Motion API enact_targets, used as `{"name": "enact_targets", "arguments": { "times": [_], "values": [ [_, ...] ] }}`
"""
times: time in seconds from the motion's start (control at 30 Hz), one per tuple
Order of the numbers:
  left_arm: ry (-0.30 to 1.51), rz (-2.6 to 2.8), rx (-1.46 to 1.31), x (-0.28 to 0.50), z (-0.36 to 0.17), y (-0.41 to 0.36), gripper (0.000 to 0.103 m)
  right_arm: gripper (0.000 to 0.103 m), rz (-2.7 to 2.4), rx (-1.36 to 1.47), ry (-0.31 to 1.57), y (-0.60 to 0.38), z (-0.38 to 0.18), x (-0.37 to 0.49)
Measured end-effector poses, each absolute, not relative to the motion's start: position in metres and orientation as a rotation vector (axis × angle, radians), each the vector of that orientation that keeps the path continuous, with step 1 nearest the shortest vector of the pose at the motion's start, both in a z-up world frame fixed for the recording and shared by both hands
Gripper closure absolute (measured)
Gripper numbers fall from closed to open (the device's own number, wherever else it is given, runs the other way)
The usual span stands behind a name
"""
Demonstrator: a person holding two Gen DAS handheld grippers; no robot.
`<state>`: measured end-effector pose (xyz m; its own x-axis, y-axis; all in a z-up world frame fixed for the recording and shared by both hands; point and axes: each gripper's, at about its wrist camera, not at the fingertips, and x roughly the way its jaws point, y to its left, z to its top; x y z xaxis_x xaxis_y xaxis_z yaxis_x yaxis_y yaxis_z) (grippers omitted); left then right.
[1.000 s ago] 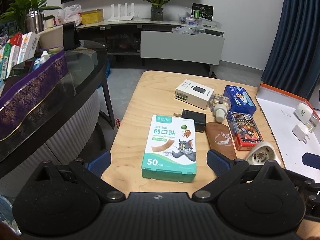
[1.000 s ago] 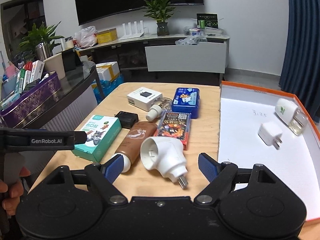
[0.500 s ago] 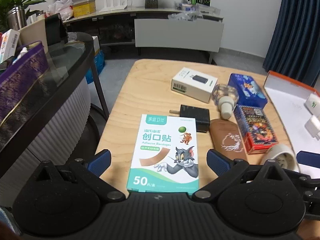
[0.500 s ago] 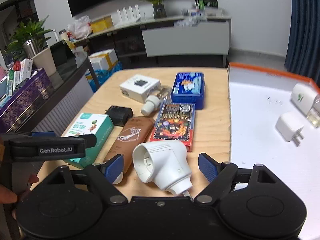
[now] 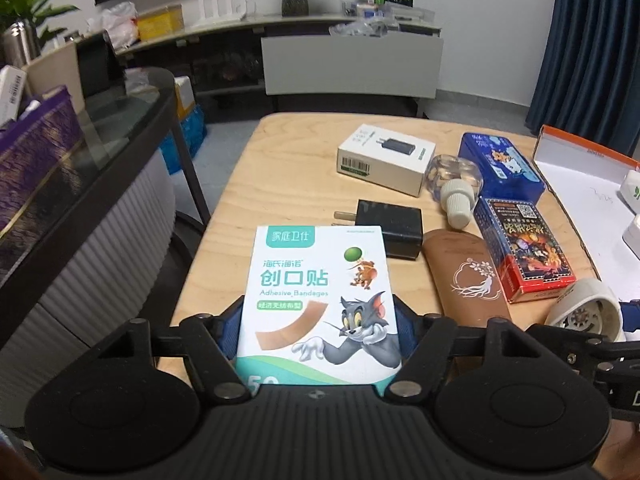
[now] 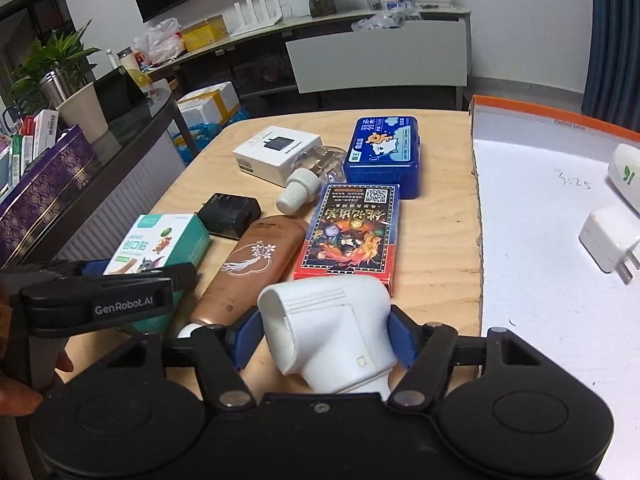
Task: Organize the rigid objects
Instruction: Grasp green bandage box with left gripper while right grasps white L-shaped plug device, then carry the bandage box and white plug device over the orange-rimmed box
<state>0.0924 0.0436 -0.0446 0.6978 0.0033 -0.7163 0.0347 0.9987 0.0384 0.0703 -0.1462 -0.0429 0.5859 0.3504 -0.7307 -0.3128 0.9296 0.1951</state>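
On the wooden table (image 5: pixel 280 168), a teal and white adhesive bandage box (image 5: pixel 320 288) lies flat. My left gripper (image 5: pixel 320 320) is closing on its near end, blue pads against both long sides. A white plug adapter (image 6: pixel 328 320) sits between the fingers of my right gripper (image 6: pixel 324 332), which is also closing, pads touching its two sides. In the right wrist view, the left gripper (image 6: pixel 120 292) is around the bandage box (image 6: pixel 160 244). At the right stands a white tray with an orange rim (image 6: pixel 520 108), holding a white charger (image 6: pixel 608 240) and a white plug-in device (image 6: pixel 628 176).
Between the two held things lie a brown tube (image 5: pixel 468 276), a black charger (image 5: pixel 388 224), a red card box (image 5: pixel 524 248), a clear bottle (image 5: pixel 452 180), a blue tin (image 5: pixel 500 168) and a white charger box (image 5: pixel 384 156). A glass-topped counter (image 5: pixel 120 128) borders the table's left side.
Both grippers came down and forward over their objects, then their jaws closed in. The bandage box and the white adapter now sit between the pads.
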Motion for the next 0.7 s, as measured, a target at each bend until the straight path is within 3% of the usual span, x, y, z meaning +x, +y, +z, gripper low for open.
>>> {"name": "enact_targets", "arguments": {
  "times": [0.7],
  "values": [
    [0.687,-0.138,-0.018,0.013,0.026,-0.019,0.032,0.025,0.245,0.060,0.644,-0.219,0.034,-0.005]
  ]
}}
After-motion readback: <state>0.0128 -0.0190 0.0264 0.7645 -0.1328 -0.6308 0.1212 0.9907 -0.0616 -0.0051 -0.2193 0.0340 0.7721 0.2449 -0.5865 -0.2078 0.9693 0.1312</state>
